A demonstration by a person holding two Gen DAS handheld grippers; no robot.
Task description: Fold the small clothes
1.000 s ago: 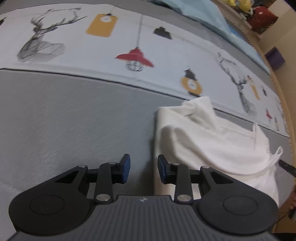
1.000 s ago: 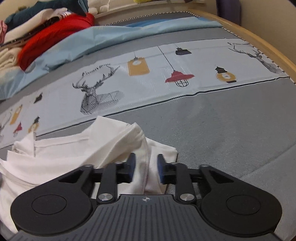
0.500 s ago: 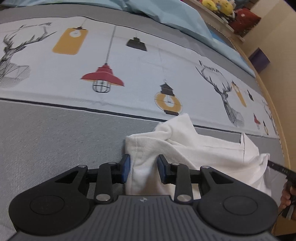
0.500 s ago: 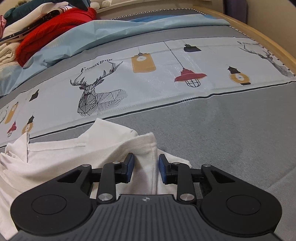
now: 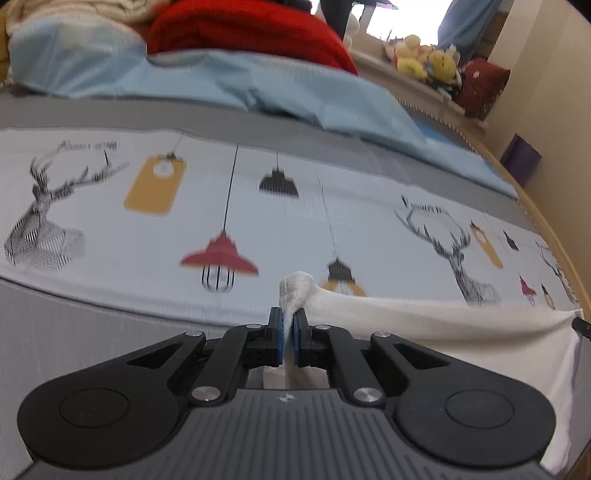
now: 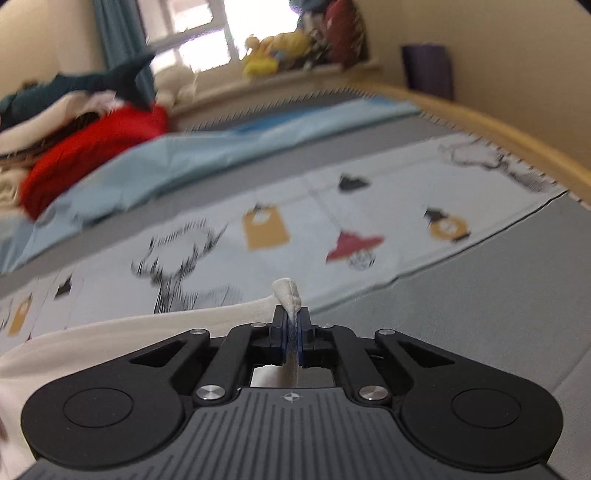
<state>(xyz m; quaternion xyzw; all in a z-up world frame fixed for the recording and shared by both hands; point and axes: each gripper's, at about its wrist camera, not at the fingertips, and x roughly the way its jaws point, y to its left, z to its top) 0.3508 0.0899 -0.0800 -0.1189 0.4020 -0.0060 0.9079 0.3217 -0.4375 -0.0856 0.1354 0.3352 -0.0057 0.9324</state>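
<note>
A small white garment [image 5: 424, 317] is stretched between both grippers above the bed. My left gripper [image 5: 288, 328] is shut on one corner of it; a tuft of cloth sticks out past the blue pads. The cloth runs right toward the other gripper's tip [image 5: 581, 326]. My right gripper [image 6: 291, 328] is shut on the opposite corner, with the white garment [image 6: 129, 339] running off to the left. The part of the garment hanging below the grippers is hidden.
The bed has a grey cover [image 5: 74, 332] and a white printed band with deer and lamps [image 5: 295, 206]. A light blue sheet [image 5: 258, 85] and red cloth [image 5: 240, 29] lie at the back. A wooden bed frame [image 6: 480, 122] and purple box [image 6: 426, 70] are at the right.
Both grippers closed on the garment's corners and lifted it off the bed, pulling it taut between them. Both views tilted up toward the back of the room.
</note>
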